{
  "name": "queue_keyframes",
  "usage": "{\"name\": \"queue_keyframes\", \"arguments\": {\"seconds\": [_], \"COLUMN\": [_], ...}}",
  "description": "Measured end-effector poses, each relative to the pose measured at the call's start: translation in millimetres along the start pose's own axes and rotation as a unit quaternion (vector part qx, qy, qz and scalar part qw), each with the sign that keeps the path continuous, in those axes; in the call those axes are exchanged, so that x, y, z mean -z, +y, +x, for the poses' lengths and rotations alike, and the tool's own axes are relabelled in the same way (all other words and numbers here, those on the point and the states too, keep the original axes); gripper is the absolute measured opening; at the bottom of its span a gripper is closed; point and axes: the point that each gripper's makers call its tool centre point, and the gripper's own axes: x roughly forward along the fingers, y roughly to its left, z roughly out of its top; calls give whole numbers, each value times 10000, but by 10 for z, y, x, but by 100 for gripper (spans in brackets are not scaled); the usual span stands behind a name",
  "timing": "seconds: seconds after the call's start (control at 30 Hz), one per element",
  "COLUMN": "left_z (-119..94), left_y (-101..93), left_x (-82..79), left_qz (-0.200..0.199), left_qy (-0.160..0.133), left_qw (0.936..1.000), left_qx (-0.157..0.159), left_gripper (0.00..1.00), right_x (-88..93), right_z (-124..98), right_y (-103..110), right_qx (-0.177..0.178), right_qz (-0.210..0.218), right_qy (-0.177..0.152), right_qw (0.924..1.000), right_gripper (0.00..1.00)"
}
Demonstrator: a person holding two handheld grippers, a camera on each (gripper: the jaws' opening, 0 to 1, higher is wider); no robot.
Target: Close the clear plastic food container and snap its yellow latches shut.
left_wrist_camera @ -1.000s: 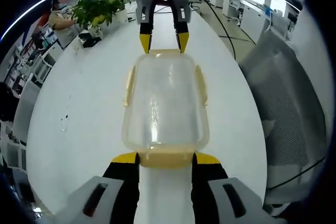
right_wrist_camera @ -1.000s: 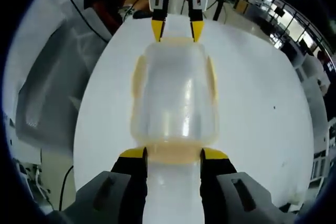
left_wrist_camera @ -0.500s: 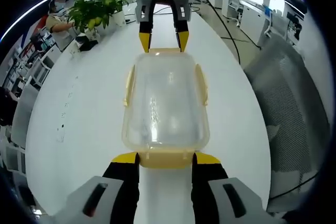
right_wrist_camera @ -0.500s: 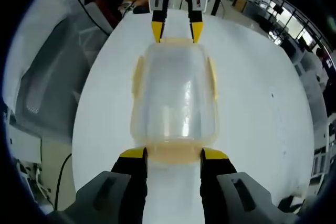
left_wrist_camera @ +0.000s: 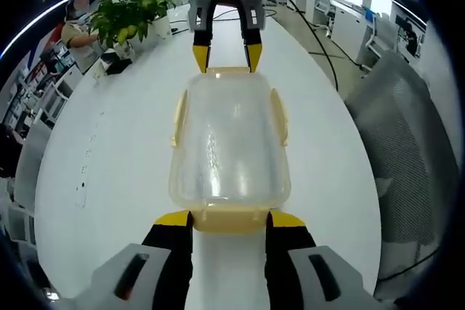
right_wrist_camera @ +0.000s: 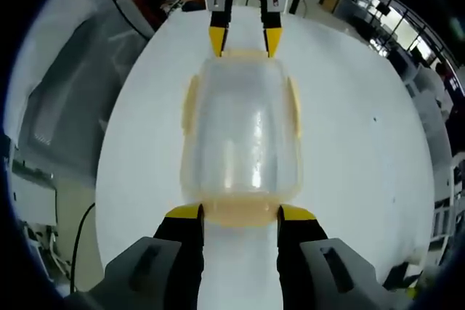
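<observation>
both hand-held grippers, left [left_wrist_camera: 229,219] and right [right_wrist_camera: 240,213], gape wide astride the container's [left_wrist_camera: 229,139] end latches [left_wrist_camera: 229,218]; press each latch evenly.

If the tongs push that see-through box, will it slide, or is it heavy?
The clear container looks empty, so it is probably light. It sits flat on a smooth white table, so a one-sided push would likely slide it. With the left tongs and right tongs at opposite ends, it should stay put.
</observation>
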Motion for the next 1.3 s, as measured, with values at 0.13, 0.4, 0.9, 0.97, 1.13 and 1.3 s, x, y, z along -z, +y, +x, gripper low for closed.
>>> {"name": "queue_keyframes", "arguments": {"seconds": [0.13, 0.4, 0.9, 0.97, 1.13, 1.3], "left_z": [14, 6, 38, 38, 44, 59], "left_y": [4, -44, -54, -56, -53, -51], "left_x": [-14, -32, -28, -30, -28, -17], "left_qz": [-4, 0, -48, -62, -65, -49], "left_qy": [-17, -8, 0, -2, -7, 16], "left_qw": [10000, 10000, 10000, 9999, 9999, 10000], "left_qx": [17, 28, 78, 84, 95, 76], "left_gripper": [32, 32, 33, 33, 33, 33], "right_x": [31, 28, 43, 43, 45, 50], "right_z": [3, -8, 18, 19, 23, 29], "right_y": [-7, 24, 28, 30, 29, 23], "right_qx": [11, -20, -65, -75, -92, -94], "right_qz": [10, -8, 37, 45, 40, 32], "right_qy": [-3, -3, -6, -15, -15, -21], "right_qw": [10000, 10000, 10000, 10000, 9999, 9999], "right_gripper": [35, 35, 35, 36, 36, 36]}}
